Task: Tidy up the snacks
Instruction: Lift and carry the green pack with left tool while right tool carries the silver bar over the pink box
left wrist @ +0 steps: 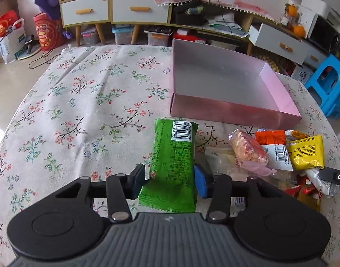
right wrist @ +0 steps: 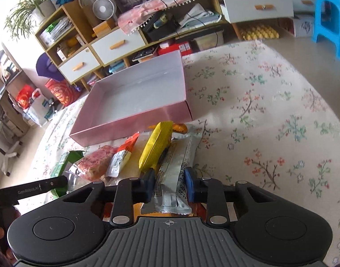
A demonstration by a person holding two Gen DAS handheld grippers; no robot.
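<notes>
1. Your left gripper (left wrist: 170, 179) clamped the green snack packet (left wrist: 173, 155), lying on the worktop (left wrist: 81, 102) before the pink box (left wrist: 214, 82).
2. Your right gripper (right wrist: 170, 184) pinched the silver packet (right wrist: 174, 173) beside the yellow one (right wrist: 155, 146).

One pink box (left wrist: 232, 111) is counted on the floral tablecloth (left wrist: 81, 89). Loose snack packets number at least six: one green packet (left wrist: 173, 153), one pink crumbly bar (left wrist: 250, 149), one orange-and-white packet (left wrist: 273, 149), one yellow packet (left wrist: 305, 153), one silver packet (right wrist: 176, 166), and one orange snack (right wrist: 180, 127) at the yellow packet's twelve o'clock. Small red wrappers (left wrist: 307, 188) at five o'clock are too cluttered to be counted.
</notes>
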